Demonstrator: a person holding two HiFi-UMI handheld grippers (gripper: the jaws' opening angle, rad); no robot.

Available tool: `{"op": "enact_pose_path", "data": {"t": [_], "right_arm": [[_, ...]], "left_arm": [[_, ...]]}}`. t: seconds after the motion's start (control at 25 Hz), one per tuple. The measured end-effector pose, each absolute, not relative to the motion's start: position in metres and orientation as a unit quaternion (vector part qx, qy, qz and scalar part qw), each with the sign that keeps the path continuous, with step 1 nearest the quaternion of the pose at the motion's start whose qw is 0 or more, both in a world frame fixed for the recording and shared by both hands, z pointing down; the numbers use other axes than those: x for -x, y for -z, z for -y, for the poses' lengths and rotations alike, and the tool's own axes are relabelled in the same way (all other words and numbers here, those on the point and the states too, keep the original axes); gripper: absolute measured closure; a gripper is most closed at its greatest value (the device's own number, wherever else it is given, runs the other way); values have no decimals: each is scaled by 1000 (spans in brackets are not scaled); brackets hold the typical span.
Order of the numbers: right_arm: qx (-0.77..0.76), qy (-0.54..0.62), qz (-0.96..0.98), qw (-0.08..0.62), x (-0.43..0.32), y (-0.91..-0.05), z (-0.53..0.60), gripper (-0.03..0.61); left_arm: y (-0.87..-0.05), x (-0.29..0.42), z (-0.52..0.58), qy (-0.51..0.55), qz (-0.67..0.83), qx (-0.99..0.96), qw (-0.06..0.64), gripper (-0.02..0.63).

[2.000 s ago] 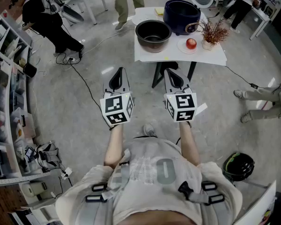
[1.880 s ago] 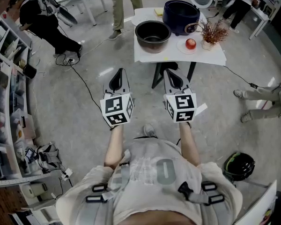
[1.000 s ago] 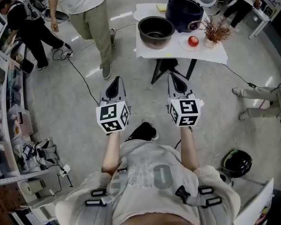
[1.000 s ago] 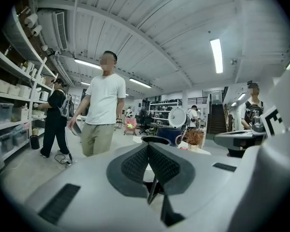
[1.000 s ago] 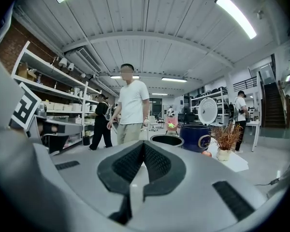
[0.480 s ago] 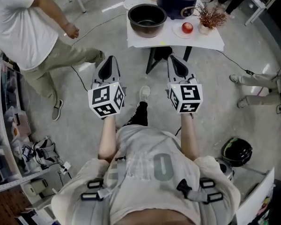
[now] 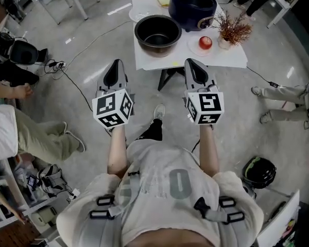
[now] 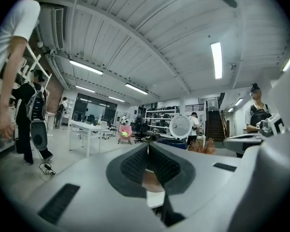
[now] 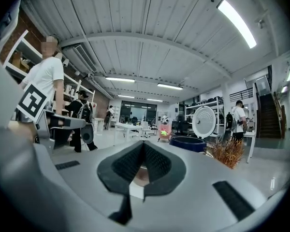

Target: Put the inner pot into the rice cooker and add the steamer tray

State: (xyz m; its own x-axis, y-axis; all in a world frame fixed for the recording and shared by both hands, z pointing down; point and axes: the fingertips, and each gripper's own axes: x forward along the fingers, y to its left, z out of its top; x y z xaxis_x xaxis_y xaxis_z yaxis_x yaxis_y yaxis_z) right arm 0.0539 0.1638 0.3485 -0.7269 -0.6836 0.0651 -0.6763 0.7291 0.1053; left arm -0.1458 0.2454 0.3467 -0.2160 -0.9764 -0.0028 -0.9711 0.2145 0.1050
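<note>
The dark metal inner pot (image 7: 155,32) stands empty at the front left of a small white-covered table (image 7: 224,59). Behind it sits the navy rice cooker (image 7: 191,6), lid off, also visible as a blue rim in the left gripper view (image 8: 173,141) and the right gripper view (image 9: 188,143). My left gripper (image 7: 115,66) and right gripper (image 7: 191,62) are held level, side by side, short of the table's front edge. Both are shut with nothing between the pads (image 8: 135,162) (image 9: 154,161). No steamer tray can be picked out.
A red apple on a plate (image 7: 205,42) and a vase of dried twigs (image 7: 232,29) stand right of the pot. A white fan (image 9: 204,122) is behind the table. A walking person (image 7: 20,133) is at the left, cables (image 7: 77,76) on the floor, a helmet (image 7: 260,171) at the lower right.
Both grippers and I have moved forward towards the table, which now lies closer. The person in white has walked from ahead of me past to the left edge.
</note>
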Motion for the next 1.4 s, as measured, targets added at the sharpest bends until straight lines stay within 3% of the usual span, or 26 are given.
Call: {"op": "enact_pose_path", "data": {"t": [0.56,1.4], "right_arm": [[-376,32,924,58,36,-330,35,571],[-331,19,940,82,76,-361,131,572]], "left_arm": [[-335,249,-59,42,778,-626,30,592],[-362,250,35,6,789,-613,39,592]]}}
